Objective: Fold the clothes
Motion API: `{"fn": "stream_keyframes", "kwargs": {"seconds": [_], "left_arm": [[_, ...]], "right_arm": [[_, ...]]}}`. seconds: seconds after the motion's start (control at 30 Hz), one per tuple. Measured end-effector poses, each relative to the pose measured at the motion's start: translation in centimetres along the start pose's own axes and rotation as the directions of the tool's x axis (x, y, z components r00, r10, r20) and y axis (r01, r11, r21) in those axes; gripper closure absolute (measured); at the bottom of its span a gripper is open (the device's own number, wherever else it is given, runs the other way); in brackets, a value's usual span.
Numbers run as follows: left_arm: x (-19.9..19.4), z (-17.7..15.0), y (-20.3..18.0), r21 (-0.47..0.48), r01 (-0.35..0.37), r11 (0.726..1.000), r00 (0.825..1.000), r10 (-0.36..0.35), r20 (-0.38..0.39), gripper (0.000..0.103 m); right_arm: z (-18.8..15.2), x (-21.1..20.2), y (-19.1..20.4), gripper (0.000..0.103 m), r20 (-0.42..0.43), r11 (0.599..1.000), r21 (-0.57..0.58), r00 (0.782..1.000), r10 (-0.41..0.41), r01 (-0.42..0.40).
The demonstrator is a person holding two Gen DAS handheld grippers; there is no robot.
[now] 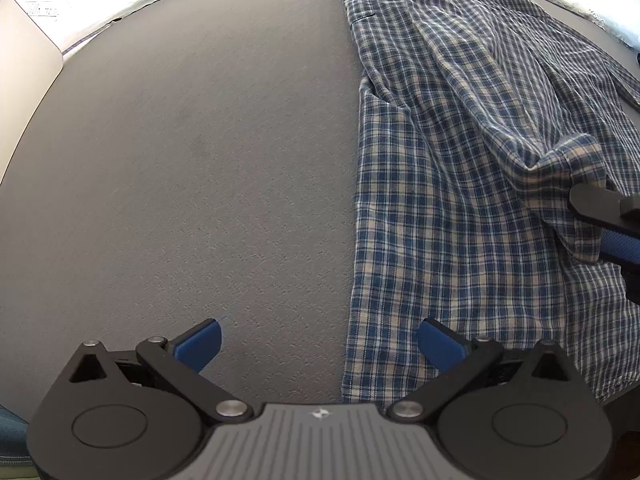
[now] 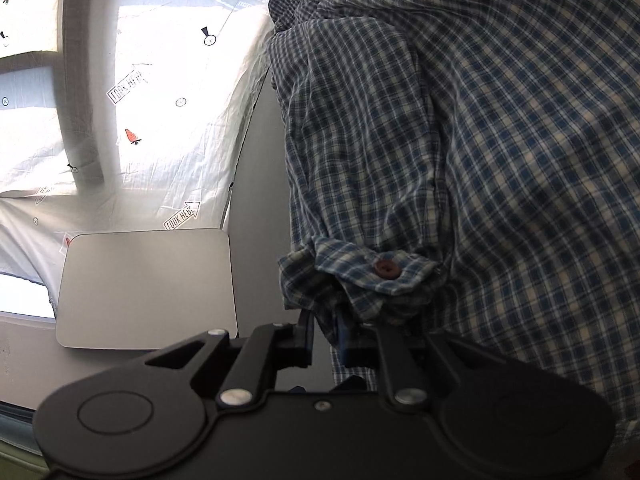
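While the sleeve's up: it's lifted off the shirt body
Shirt: blue plaid shirt [image 1: 460, 184] spread flat on the grey worktop [image 1: 200, 180], running out to its far edge
Right tool [image 2: 324, 340]: pinching the sleeve cuff [image 2: 372, 276] beside the brown button [image 2: 387, 270]
Left tool [image 1: 319, 344]: spread wide, nothing in it, hovering at the shirt's side edge
Extras: silver laptop [image 2: 144, 288] and carrot-print sheet [image 2: 168, 120]

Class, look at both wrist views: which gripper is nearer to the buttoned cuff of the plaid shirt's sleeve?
Right. The right gripper is shut on the sleeve just below the buttoned cuff. The left gripper hangs open at the plaid shirt's side edge.
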State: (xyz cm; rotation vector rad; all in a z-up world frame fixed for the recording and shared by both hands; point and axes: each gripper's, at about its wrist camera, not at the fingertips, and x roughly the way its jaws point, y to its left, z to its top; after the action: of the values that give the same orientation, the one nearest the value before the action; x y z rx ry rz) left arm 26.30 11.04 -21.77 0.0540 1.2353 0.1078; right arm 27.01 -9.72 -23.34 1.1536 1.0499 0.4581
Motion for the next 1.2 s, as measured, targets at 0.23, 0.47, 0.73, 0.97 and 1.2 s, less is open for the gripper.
{"fn": "stream_keyframes", "kwargs": {"seconds": [0.23, 0.47, 0.73, 0.97, 1.2], "left_arm": [[-0.1, -0.4, 1.0, 0.002, 0.004, 1.000, 1.000, -0.004, 0.000, 0.000], [-0.1, -0.4, 1.5, -0.003, 0.007, 1.000, 1.000, -0.007, -0.005, 0.000], [-0.3, -0.4, 1.7, -0.007, 0.006, 1.000, 1.000, -0.006, -0.009, 0.000], [-0.4, -0.8, 3.9, -0.022, -0.002, 1.000, 1.000, 0.002, -0.016, 0.000], [0.1, 0.1, 3.5, -0.031, -0.012, 0.999, 1.000, 0.012, -0.020, 0.000]], "right_arm": [[-0.3, 0.6, 2.3, 0.070, -0.010, 0.994, -0.024, 0.994, 0.106, -0.106], [-0.7, 0.7, 4.3, 0.055, -0.052, 0.968, -0.078, 0.971, 0.234, -0.238], [0.7, 0.5, 3.6, 0.077, 0.062, 0.967, -0.047, 0.966, 0.252, -0.250], [1.6, -0.6, 2.7, 0.076, 0.059, 0.902, -0.012, 0.900, 0.431, -0.431], [1.8, 0.7, 0.9, 0.086, 0.011, 0.986, 0.022, 0.986, 0.165, -0.165]]}}
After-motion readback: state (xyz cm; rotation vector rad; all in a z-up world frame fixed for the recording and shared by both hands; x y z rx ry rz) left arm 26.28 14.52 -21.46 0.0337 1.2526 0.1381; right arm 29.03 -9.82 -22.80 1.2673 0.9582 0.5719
